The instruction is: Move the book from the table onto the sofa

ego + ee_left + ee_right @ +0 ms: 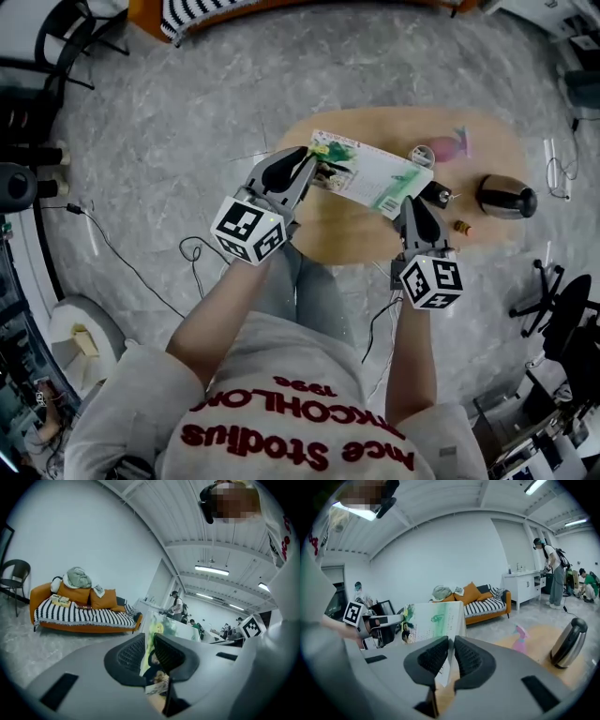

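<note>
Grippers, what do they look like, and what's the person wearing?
The left gripper and right gripper are grey shells with black ribbed jaws, each carrying a white cube of black square markers. The top is grey with red lettering.

The book [367,174] is thin, with a white and green picture cover. It is held in the air over the oval wooden table [497,141], gripped at both ends. The orange sofa [84,615] with striped cover stands well apart.

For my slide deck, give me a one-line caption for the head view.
Left gripper and right gripper each shut on one end of the book above the wooden table.
</note>
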